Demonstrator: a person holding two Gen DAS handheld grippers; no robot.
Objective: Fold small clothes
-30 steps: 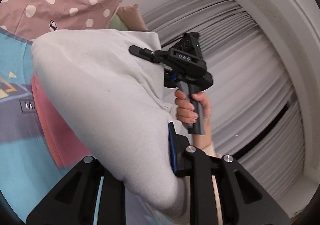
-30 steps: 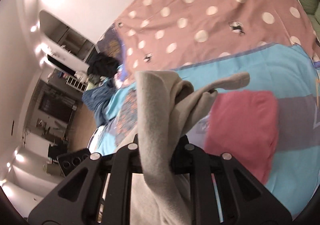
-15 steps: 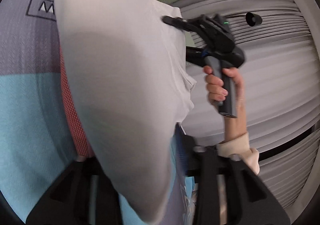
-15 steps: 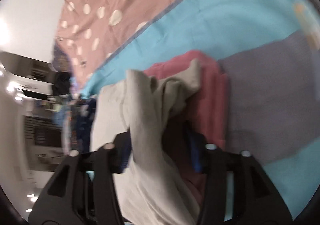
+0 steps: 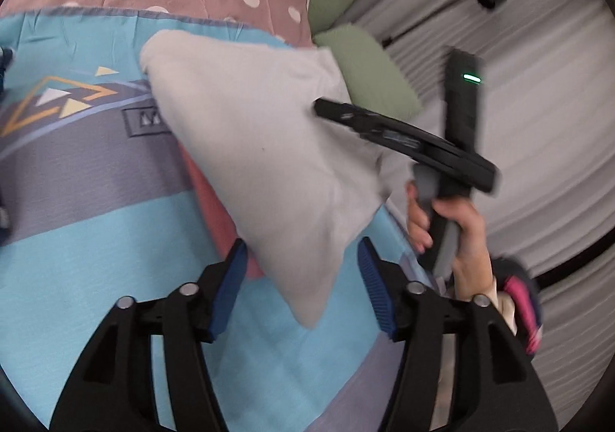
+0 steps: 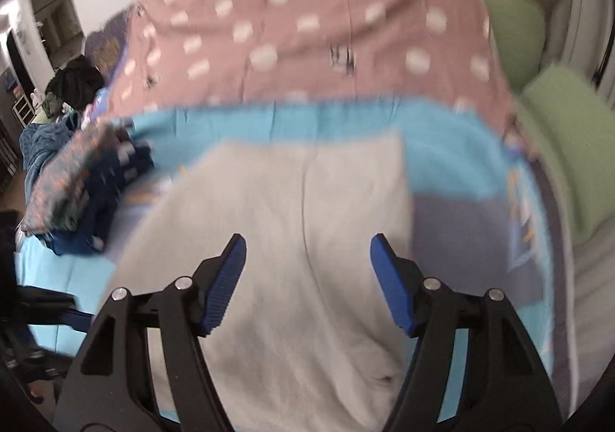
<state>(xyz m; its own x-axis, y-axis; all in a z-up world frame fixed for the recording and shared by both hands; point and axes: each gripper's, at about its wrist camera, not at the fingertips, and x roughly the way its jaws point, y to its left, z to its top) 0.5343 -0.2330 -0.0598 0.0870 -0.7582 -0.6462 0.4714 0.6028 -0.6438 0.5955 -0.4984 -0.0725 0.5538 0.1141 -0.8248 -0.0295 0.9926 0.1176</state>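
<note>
A folded light grey garment [image 5: 261, 162] lies on a folded pink garment [image 5: 215, 209] on the blue patterned bedcover [image 5: 96, 232]. My left gripper [image 5: 300, 270] is open, its blue pads on either side of the grey garment's near corner. In the right wrist view the grey garment [image 6: 292, 239] spreads flat below my open right gripper [image 6: 307, 270], which holds nothing. The right gripper also shows in the left wrist view [image 5: 403, 143], over the garment's right edge.
A pink dotted blanket [image 6: 307, 28] covers the far bed. Green pillows [image 6: 569, 147] lie at the right. A stack of folded dark blue clothes [image 6: 88, 185] sits at the left. Pleated grey curtains [image 5: 538, 105] hang on the right.
Both grippers were shut on the grey garment and held it up. They lowered it onto the pink garment and have opened, letting it go.
</note>
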